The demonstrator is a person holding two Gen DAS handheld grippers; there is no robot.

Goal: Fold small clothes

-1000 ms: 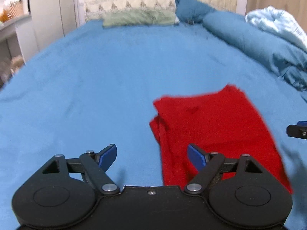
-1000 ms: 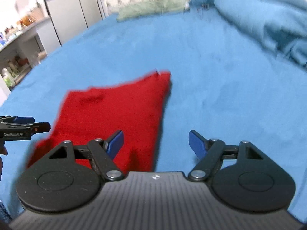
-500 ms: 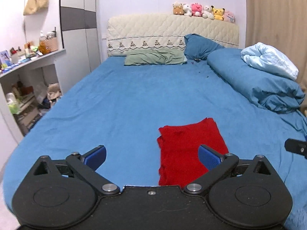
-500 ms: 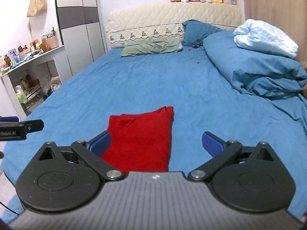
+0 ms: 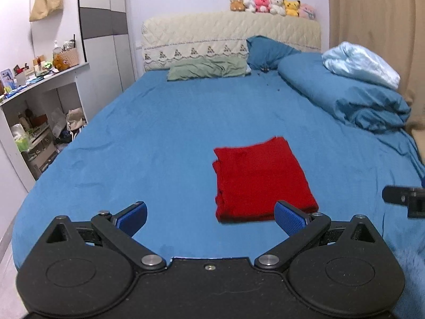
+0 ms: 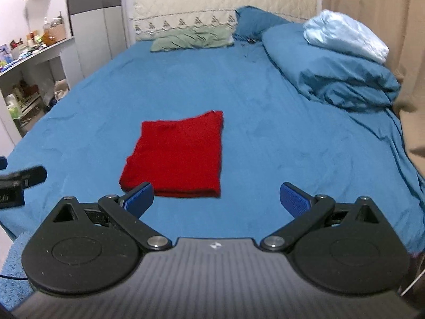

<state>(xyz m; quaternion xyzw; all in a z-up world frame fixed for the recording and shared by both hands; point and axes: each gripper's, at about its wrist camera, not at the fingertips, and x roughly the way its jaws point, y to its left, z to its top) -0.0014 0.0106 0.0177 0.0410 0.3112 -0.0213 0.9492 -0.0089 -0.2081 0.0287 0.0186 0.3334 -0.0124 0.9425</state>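
A red garment (image 5: pixel 261 179) lies folded into a flat rectangle on the blue bed sheet (image 5: pixel 164 138), near the foot of the bed. It also shows in the right wrist view (image 6: pixel 178 156). My left gripper (image 5: pixel 211 218) is open and empty, held back from the garment's near edge. My right gripper (image 6: pixel 216 199) is open and empty, also held back from the garment. The tip of the right gripper shows at the right edge of the left wrist view (image 5: pixel 403 198). The left gripper's tip shows at the left edge of the right wrist view (image 6: pixel 18 182).
A rolled blue duvet (image 5: pixel 345 95) with a pale blue blanket (image 5: pixel 358 63) lies along the bed's right side. A green pillow (image 5: pixel 207 67) and a blue pillow (image 5: pixel 268 50) lie at the headboard. A cluttered shelf unit (image 5: pixel 34 111) stands left of the bed.
Both grippers have pulled up and back from the garment, so the whole bed now shows. The red garment lies flat and folded as before.
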